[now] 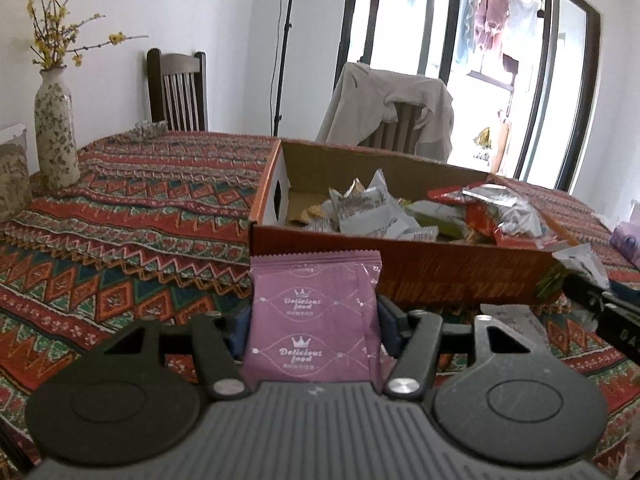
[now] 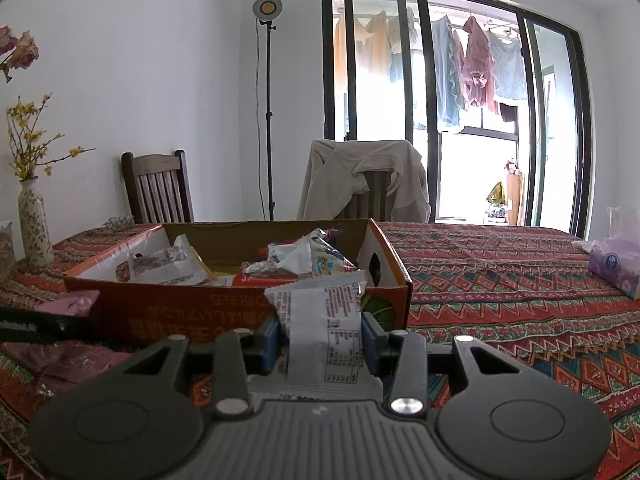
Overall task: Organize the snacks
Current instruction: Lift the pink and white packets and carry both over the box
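My left gripper (image 1: 314, 322) is shut on a purple snack packet (image 1: 314, 316) marked "Delicious food", held upright just in front of the near wall of an orange cardboard box (image 1: 440, 272). The box holds several snack packets (image 1: 372, 208). My right gripper (image 2: 322, 340) is shut on a white snack packet (image 2: 320, 328), held in front of the box's near right corner (image 2: 392, 292). The left gripper's finger shows at the left edge of the right wrist view (image 2: 36, 326), with the purple packet (image 2: 70, 302) in it.
The table has a patterned red cloth (image 1: 140, 220). A floral vase (image 1: 54, 132) with yellow branches stands at the far left. Two chairs (image 2: 158, 188) stand behind the table, one draped with a jacket (image 2: 364, 176). A purple tissue pack (image 2: 616, 264) lies at the right.
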